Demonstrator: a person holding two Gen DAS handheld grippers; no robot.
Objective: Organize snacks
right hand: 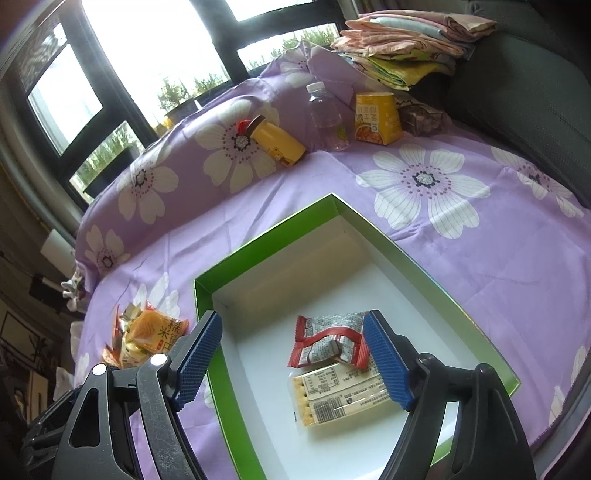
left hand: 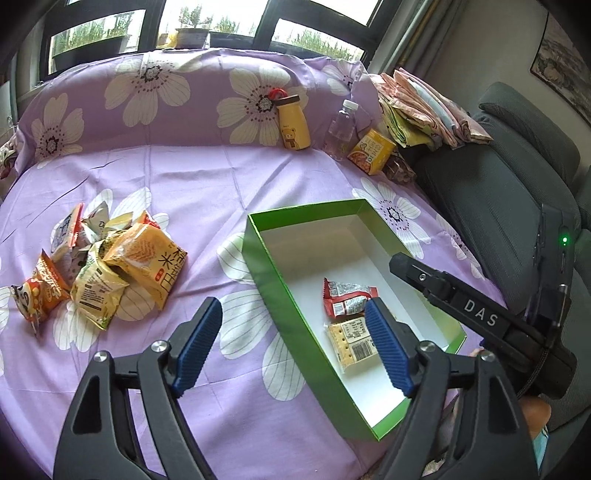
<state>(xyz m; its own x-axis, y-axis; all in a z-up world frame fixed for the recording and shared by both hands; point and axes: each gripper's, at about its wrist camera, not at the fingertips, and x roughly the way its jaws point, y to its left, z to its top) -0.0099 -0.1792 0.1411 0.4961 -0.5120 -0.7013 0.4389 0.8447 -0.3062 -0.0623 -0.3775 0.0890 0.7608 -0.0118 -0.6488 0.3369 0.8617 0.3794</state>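
**A:** What did the room look like?

**B:** A purple sheet (left hand: 207,173) printed with big white flowers covered the whole surface and ran up over a bolster under a dark-framed window (left hand: 218,18). A grey sofa (left hand: 517,155) stood along the right, with folded cloths (left hand: 424,107) stacked at its near end. Against the bolster stood a yellow bear bottle (left hand: 293,123), a clear water bottle (left hand: 341,127) and a yellow carton (left hand: 371,151).

**A:** And the snacks?

**B:** A green box (right hand: 201,291) with a white inside lay open on the sheet. Two packets were in it, touching: a red and grey packet (right hand: 328,343) and, nearer the camera, a clear pack of crackers (right hand: 343,397). The remaining packets made a loose pile (left hand: 99,266) of orange, yellow and white, well apart to the left of the box.

**A:** How were the grippers placed?

**B:** Both were angled down. The left gripper (left hand: 291,343) straddled the box's left wall, released, nothing between its blue pads. The right gripper (right hand: 293,363) was over the box, also released; the two packets showed between its pads, untouched.
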